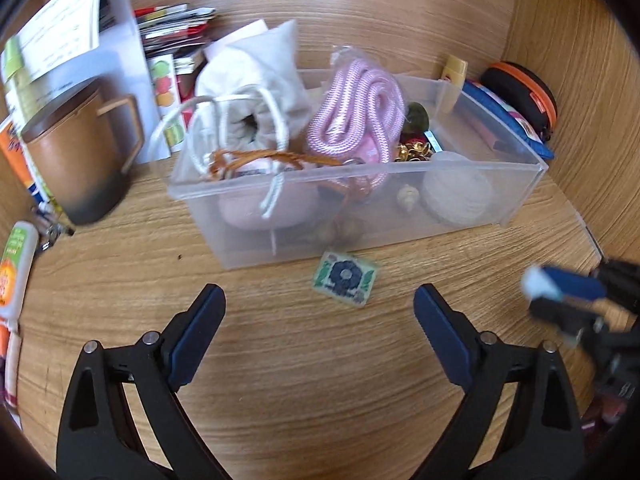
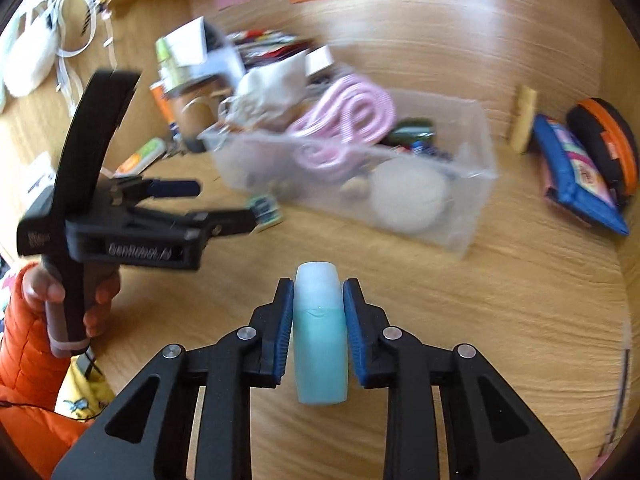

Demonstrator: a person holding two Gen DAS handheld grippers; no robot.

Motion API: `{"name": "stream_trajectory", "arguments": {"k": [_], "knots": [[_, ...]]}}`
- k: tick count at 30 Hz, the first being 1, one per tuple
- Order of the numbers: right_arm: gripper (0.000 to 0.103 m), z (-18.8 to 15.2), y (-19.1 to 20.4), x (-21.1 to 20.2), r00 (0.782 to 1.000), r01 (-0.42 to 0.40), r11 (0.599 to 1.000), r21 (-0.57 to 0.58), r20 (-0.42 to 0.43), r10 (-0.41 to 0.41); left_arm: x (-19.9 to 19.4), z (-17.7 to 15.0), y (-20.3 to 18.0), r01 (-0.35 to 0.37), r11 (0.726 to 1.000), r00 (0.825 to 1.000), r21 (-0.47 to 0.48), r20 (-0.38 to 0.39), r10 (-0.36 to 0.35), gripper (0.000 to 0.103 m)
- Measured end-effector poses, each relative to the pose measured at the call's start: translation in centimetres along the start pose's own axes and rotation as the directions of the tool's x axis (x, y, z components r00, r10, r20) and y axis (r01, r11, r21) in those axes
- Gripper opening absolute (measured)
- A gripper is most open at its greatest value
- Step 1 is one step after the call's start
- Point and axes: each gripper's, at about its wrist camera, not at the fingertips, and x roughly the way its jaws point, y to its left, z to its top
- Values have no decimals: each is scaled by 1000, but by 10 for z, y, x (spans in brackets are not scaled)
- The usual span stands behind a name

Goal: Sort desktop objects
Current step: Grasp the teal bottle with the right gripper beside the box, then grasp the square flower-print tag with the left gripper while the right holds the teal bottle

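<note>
A clear plastic bin (image 1: 480, 184) is sitting on the wooden desk (image 1: 300, 360), holding one white drawstring pouch (image 1: 260, 92), one coil of pink rope (image 1: 360, 112), one cream round puff (image 1: 456, 196) and some gold trinkets (image 1: 414, 152). One small green flower card (image 1: 345, 277) is lying just in front of the bin, with bare desk nearer the camera. The left gripper (image 1: 320, 320) is hanging wide apart over that bare wood, empty. The right gripper (image 2: 318, 320) is clamping one pale teal bottle (image 2: 320, 344).
</note>
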Motion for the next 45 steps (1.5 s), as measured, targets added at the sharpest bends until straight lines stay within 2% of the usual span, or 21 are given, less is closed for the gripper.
{"name": "stream_trajectory", "arguments": {"k": [3, 8, 16, 18, 20, 23, 26, 29, 34, 39, 45], "knots": [[23, 8, -14, -4, 1000, 11, 1000, 27, 18, -11, 9, 3, -2, 7, 1000, 1000, 4, -26, -7, 80], [23, 22, -30, -6, 999, 9, 999, 45, 46, -11, 20, 3, -3, 4, 1000, 999, 5, -54, -3, 70], [23, 30, -26, 0, 999, -10, 1000, 22, 49, 9, 24, 4, -10, 0, 1000, 999, 27, -53, 1, 65], [23, 31, -25, 1, 999, -11, 1000, 16, 53, 11, 24, 4, -12, -4, 999, 999, 39, -44, 5, 55], [23, 32, -24, 0, 998, -15, 1000, 14, 57, 14, 26, 5, -16, -27, 998, 999, 61, -40, 30, 54], [23, 34, -24, 0, 998, -13, 1000, 18, 61, 12, 26, 5, -18, -20, 997, 999, 71, -39, 23, 48], [23, 34, -24, 0, 998, -9, 1000, 19, 61, 8, 24, 5, -16, -11, 998, 999, 64, -34, 14, 38], [23, 35, -25, -1, 998, -11, 1000, 23, 61, 9, 22, 5, -11, 45, 998, 999, 42, -28, -44, 33], [23, 37, -28, -5, 997, -16, 999, 35, 77, 13, 20, 6, -2, 81, 997, 996, 1, -22, -81, 33], [23, 38, -30, -10, 996, -11, 999, 48, 89, 6, 5, -1, -8, 25, 999, 999, 28, 20, -26, 33], [23, 42, -31, -15, 995, -1, 998, 57, 99, -5, -12, -4, -14, 19, 999, 997, 47, 70, -22, 33]]}}
